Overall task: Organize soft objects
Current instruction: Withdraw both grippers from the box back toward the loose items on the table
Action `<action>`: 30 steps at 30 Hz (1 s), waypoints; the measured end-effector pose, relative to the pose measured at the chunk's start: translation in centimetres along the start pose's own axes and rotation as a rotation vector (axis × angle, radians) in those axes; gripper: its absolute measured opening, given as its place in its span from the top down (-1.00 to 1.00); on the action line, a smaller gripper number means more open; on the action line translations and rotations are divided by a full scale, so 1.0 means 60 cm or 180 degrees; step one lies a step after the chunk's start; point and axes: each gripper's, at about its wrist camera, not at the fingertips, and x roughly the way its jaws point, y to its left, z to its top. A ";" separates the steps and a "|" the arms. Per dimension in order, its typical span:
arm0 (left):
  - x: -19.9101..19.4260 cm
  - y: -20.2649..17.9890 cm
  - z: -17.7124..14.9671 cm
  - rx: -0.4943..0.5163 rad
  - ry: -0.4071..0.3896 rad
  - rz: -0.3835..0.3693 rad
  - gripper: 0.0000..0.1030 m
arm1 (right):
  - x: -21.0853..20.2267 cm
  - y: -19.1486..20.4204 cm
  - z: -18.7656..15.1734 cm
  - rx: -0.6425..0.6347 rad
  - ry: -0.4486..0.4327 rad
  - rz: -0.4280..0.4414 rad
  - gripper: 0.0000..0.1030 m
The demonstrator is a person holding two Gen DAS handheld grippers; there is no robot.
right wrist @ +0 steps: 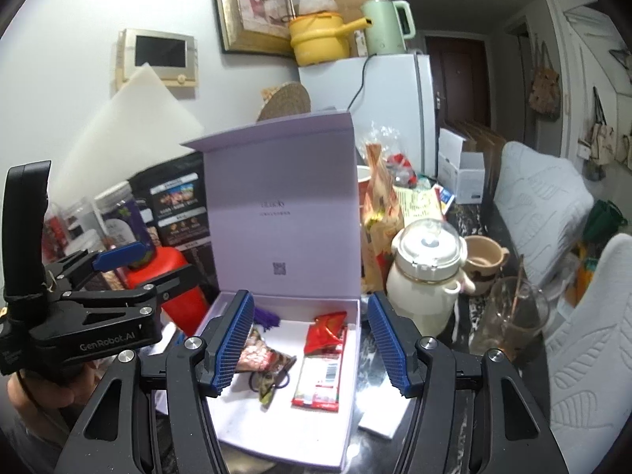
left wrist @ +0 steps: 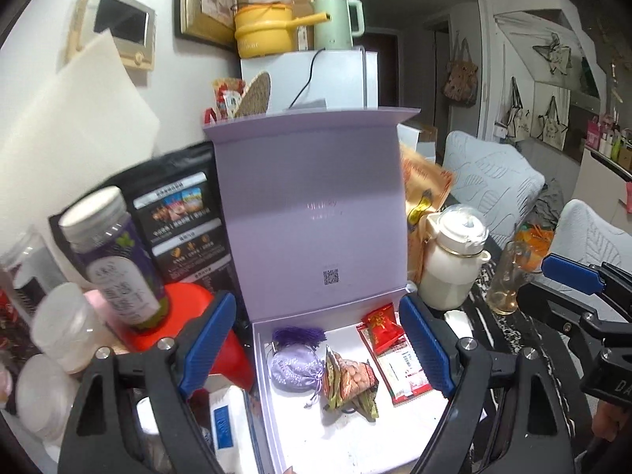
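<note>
Between the spread left tool point(left wrist: 316, 347) fingers, lavender sachet point(left wrist: 294, 369), untouched.

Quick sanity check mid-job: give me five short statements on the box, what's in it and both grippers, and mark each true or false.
1. The lavender box has its lid standing open. True.
2. A purple sachet with a tassel lies inside the box. True.
3. The left gripper is shut on the sachet. False: its jaws are spread wide and hold nothing.
4. The long red-and-white snack packet lies on the table outside the box. False: it lies on the box floor, on the side toward the cream jug.
5. The right gripper is open and holds nothing. True.
</note>
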 end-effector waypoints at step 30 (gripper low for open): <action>-0.252 -0.031 -0.082 0.0183 -0.0357 -0.0227 -1.00 | -0.285 0.116 -0.077 -0.0280 -0.0491 -0.0210 -0.75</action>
